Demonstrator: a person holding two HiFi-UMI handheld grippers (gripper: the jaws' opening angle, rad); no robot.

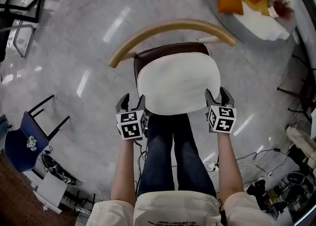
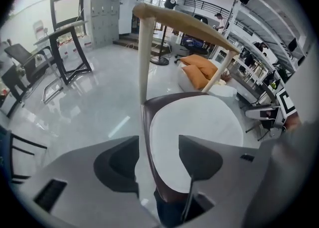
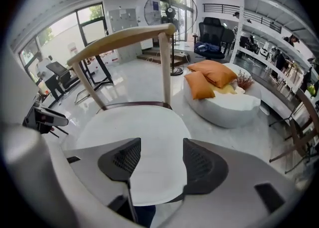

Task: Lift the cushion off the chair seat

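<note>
Left gripper (image 1: 130, 105) and right gripper (image 1: 219, 96) flank the cushion (image 1: 178, 84), jaws apart, nothing clamped. Cushion lies flat on chair seat (image 1: 139, 62); lift apparently not yet begun.

We see open floor (image 1: 89, 37) on both sides of the chair (image 1: 148, 55); its curved backrest (image 1: 168, 24) bars the far side, seemingly standing clear above the cushion (image 1: 178, 83).

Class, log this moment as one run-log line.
stage: pre-grasp | left gripper: open at left edge | right gripper: open at right edge | white rounded cushion: on brown chair seat
</note>
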